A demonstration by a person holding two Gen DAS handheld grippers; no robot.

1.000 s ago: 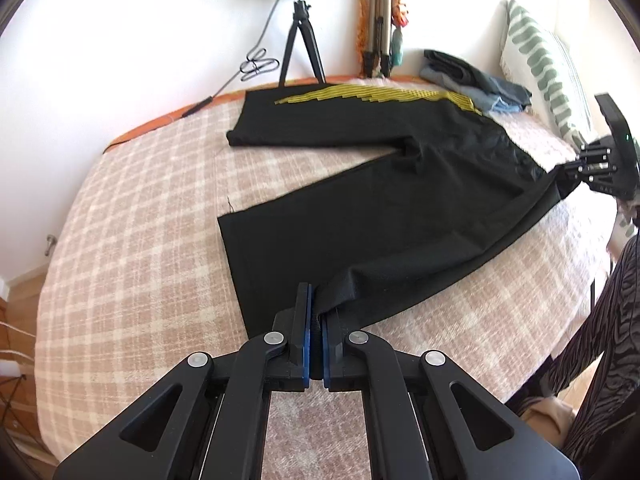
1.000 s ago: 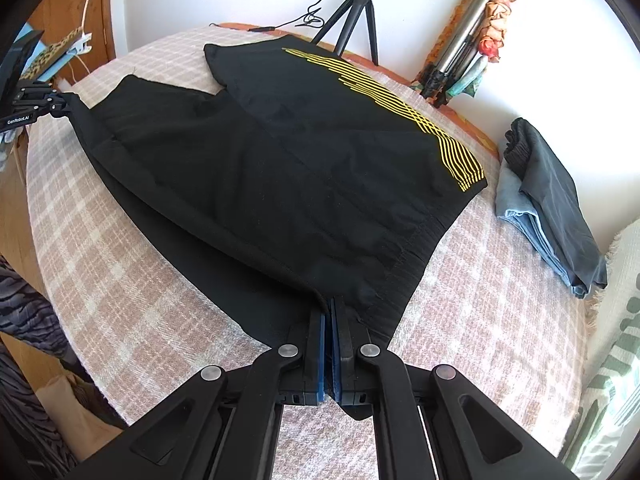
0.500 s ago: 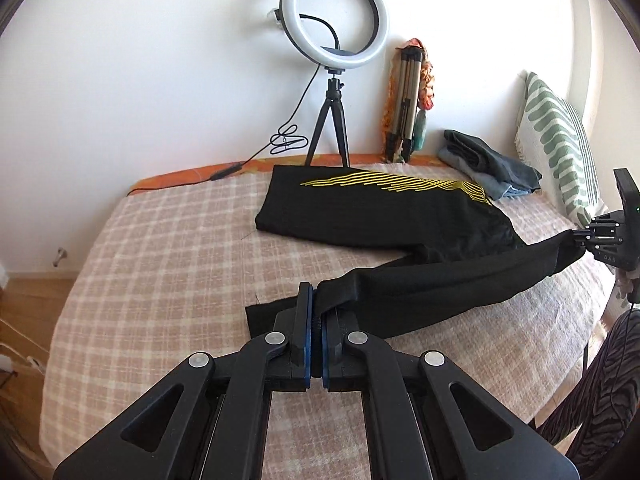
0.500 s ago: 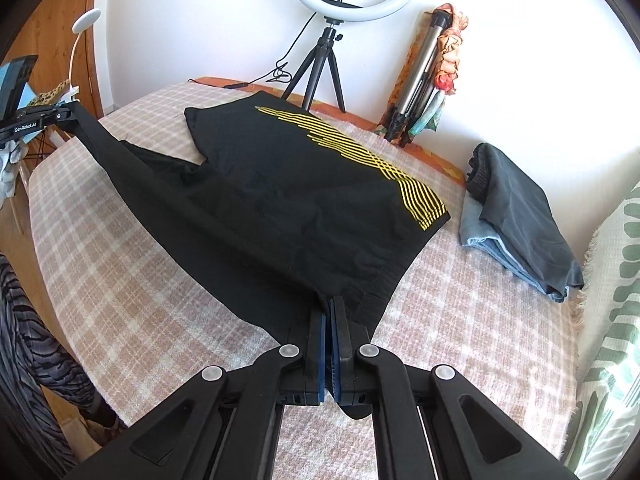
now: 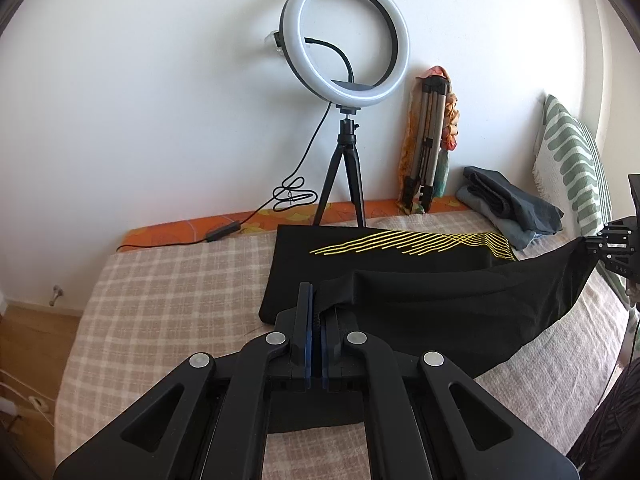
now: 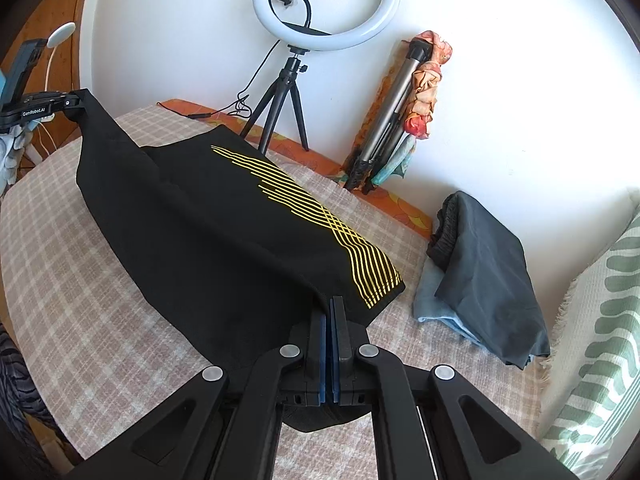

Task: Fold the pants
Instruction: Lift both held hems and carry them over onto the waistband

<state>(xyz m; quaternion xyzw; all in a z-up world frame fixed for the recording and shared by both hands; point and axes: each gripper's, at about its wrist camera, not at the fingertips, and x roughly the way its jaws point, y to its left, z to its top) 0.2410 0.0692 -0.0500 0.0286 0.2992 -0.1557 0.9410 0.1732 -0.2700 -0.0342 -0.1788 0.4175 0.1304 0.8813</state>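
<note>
Black pants [image 5: 440, 304] with yellow wavy stripes [image 6: 320, 216] lie on a checked bed cover [image 5: 168, 296]. One leg lies flat at the far side; the near leg is lifted and hangs stretched between both grippers. My left gripper [image 5: 316, 300] is shut on the hem end of the lifted leg. My right gripper [image 6: 332, 308] is shut on the waist end. Each gripper shows in the other's view: the right gripper [image 5: 612, 244] at the right edge, the left gripper [image 6: 52, 106] at the upper left.
A ring light on a tripod [image 5: 346, 80] and a folded tripod [image 5: 428, 148] stand against the white wall behind the bed. Folded grey and blue clothes [image 6: 480, 272] lie at the right, beside a green-patterned pillow [image 6: 600, 320]. The bed's edge is near me.
Both grippers have risen and moved toward the far side, lifting the near leg off the cover and carrying it over toward the striped leg.
</note>
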